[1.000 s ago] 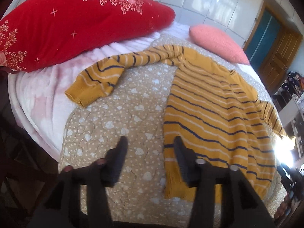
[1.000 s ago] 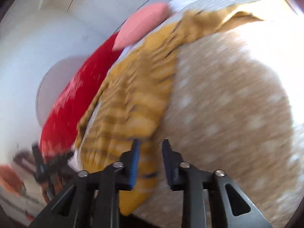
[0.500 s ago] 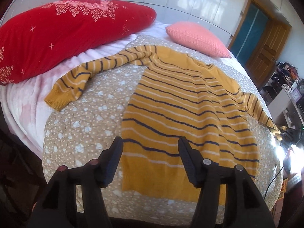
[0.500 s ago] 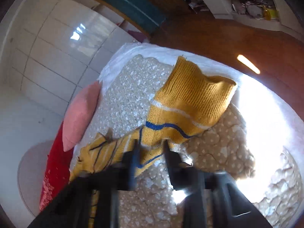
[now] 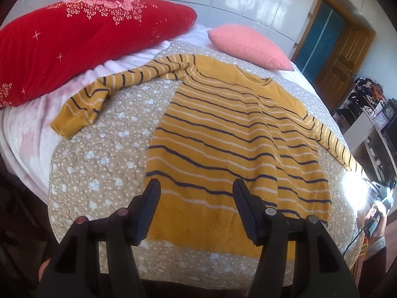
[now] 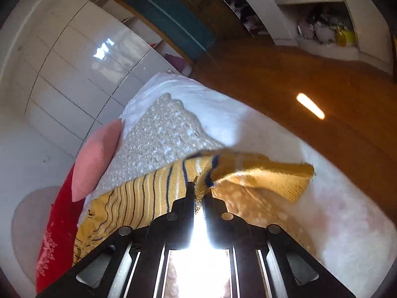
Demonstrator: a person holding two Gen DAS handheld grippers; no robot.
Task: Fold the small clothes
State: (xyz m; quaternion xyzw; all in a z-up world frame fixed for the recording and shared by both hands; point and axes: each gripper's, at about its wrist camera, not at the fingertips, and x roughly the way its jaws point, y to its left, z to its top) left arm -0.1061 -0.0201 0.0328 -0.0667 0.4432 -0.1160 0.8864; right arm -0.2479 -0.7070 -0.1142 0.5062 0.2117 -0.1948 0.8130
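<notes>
I am pinching the sleeve (image 6: 248, 171) with my right gripper (image 6: 198, 198); the sweater (image 5: 235, 144) is probably lying to its left. My left gripper (image 5: 196, 206) is hanging spread over the sweater's hem.

sweater (image 5: 230, 134): yellow with dark blue and white stripes
pose: flat on the bed, front up
sleeves: one bent out to the side, other cuff (image 6: 260, 171) lifted
</notes>
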